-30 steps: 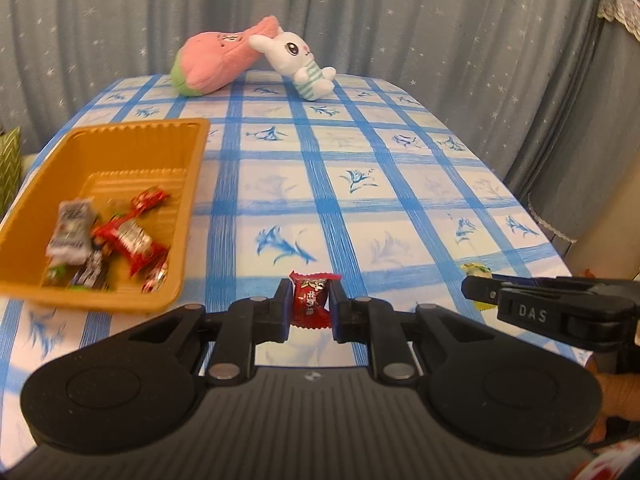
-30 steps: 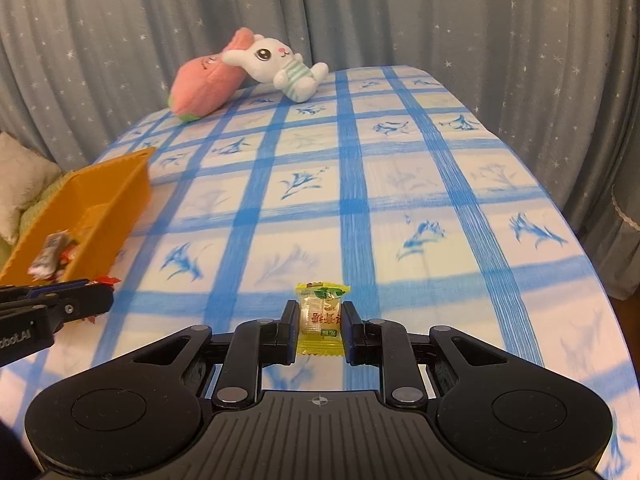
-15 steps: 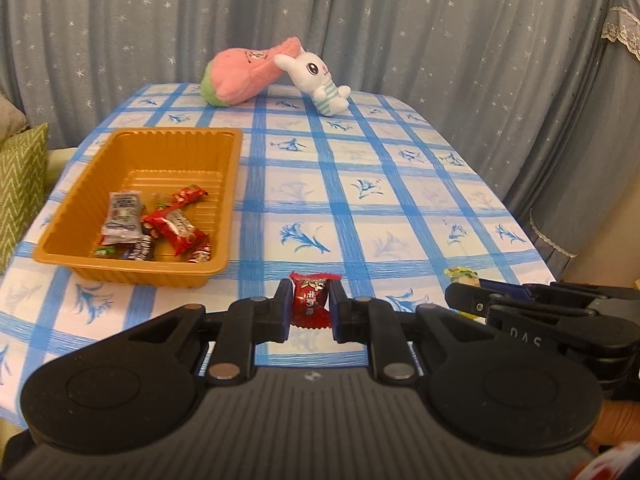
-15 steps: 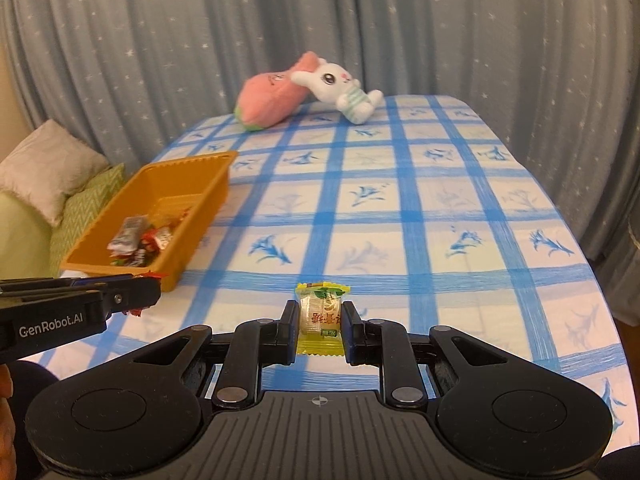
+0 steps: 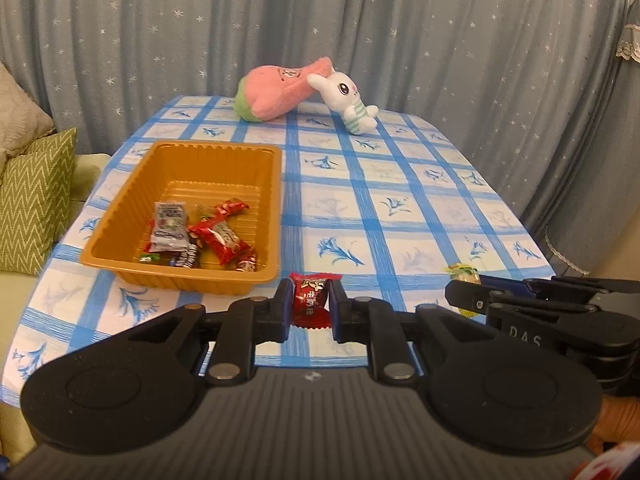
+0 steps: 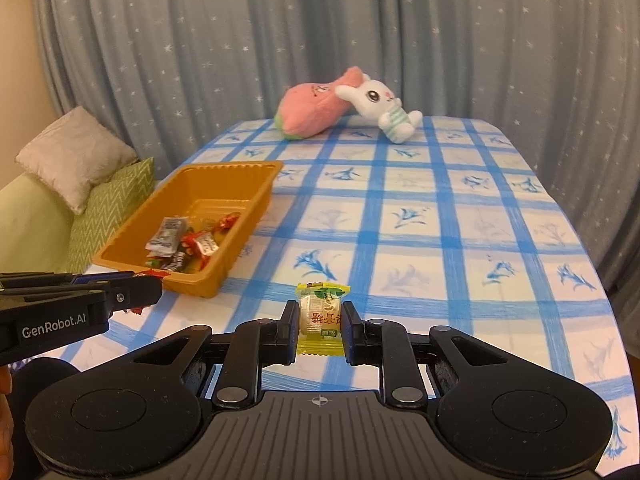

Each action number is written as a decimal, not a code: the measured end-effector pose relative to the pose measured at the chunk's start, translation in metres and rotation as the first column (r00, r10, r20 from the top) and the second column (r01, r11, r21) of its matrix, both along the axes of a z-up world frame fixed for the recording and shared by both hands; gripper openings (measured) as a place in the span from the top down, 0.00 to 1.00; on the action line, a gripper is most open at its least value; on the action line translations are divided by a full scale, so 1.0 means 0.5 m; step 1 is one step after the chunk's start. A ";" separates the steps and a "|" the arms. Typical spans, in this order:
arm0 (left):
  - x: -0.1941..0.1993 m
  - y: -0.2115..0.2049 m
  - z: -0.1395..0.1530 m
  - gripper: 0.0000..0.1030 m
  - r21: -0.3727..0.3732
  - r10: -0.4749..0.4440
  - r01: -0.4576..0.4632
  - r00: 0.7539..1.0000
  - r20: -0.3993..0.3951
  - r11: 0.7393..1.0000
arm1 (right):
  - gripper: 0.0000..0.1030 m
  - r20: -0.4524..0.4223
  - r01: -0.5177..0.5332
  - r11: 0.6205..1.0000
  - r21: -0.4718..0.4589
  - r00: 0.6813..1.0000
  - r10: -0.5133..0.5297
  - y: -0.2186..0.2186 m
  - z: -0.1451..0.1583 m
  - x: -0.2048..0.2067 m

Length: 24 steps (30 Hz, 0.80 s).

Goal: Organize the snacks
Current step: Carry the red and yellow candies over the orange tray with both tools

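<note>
Soft warm light, fisheye-bent edges

Glossy orange plastic tray (image 5: 120, 216); shiny crinkled candy wrappers (image 5: 216, 236); matt woven checked tablecloth (image 5: 400, 208); fuzzy plush rabbit (image 6: 380, 110); matt black plastic grippers.

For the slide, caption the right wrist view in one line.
Right gripper shut on a yellow candy above the checked tablecloth, orange tray of snacks at left.

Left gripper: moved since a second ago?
Yes. The left gripper, shut on the red candy, pulled back and up: the orange tray looks farther away now.
</note>
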State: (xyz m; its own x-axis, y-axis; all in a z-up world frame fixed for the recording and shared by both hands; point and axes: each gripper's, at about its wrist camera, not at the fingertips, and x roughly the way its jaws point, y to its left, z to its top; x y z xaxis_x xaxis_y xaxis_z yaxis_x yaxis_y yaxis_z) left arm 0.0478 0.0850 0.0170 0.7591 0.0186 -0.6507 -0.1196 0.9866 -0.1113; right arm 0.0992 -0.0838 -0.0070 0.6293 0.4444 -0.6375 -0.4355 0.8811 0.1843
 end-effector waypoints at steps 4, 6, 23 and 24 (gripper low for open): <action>-0.005 0.018 0.007 0.84 0.000 0.020 -0.020 1.000 0.007 1.000 | 0.79 0.008 -0.021 1.000 -0.003 1.000 0.021 0.018 0.006 0.000; -0.008 0.026 0.010 0.84 0.000 0.031 -0.031 0.999 0.011 1.000 | 0.79 0.012 -0.031 1.000 -0.003 0.999 0.031 0.028 0.009 0.002; -0.024 0.107 0.019 0.84 -0.009 0.124 -0.124 0.992 0.019 0.992 | 0.79 0.036 -0.117 0.993 -0.009 0.993 0.117 0.118 0.021 0.016; -0.024 0.111 0.019 0.84 -0.009 0.128 -0.128 0.992 0.020 0.992 | 0.79 0.037 -0.121 0.993 -0.009 0.992 0.122 0.122 0.022 0.018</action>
State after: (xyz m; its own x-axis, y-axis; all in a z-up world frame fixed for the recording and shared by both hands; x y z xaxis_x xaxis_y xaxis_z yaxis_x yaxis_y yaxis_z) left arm 0.0359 0.1405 0.0265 0.7637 0.1119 -0.6357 -0.2428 0.9623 -0.1223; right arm 0.1082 -0.0226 0.0038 0.5942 0.5147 -0.6180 -0.5460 0.8224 0.1600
